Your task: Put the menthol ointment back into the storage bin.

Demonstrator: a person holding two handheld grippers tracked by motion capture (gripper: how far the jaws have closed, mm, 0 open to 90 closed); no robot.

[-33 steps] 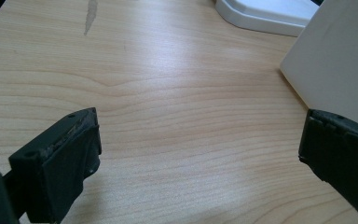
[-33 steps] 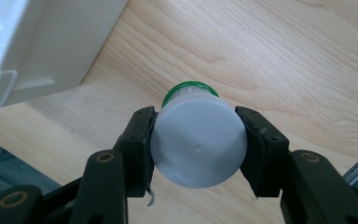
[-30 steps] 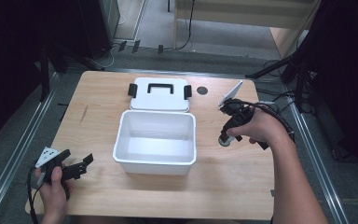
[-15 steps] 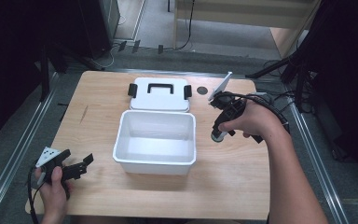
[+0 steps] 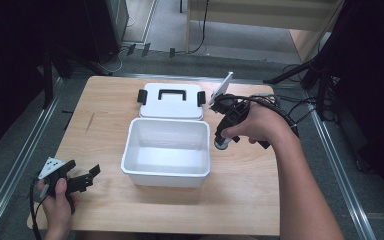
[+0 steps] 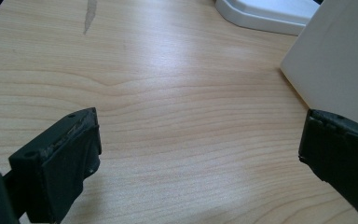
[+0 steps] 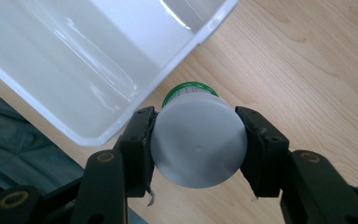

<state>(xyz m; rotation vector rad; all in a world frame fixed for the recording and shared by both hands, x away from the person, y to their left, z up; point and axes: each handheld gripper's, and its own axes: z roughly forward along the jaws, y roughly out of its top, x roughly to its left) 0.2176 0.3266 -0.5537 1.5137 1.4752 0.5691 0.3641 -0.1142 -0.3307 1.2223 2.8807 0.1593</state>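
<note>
1. Right gripper (image 7: 196,144): jaws clamped on a small grey round-lidded plastic jar with a green band (image 7: 195,140), pads on opposite sides of the lid. No change in grip over the last second.
2. What changed: against the two earlier high-view frames, the right hand (image 5: 260,125) has carried the jar leftward, from the table's right side to the right wall of the open white rectangular plastic bin (image 5: 166,152).
3. Jar position now: off the wooden tabletop (image 5: 105,130), just outside the bin rim, not yet over the cavity.
4. Left gripper (image 5: 77,179): jaws apart, nothing between them, parked at the near-left corner. Unmoved.
5. White lid with black handle and clips (image 5: 171,100) lies flat behind the bin, touching or nearly so.
6. Read: transport phase. Likely next is clearing the rim and releasing inside; rim clip is the risk.
</note>
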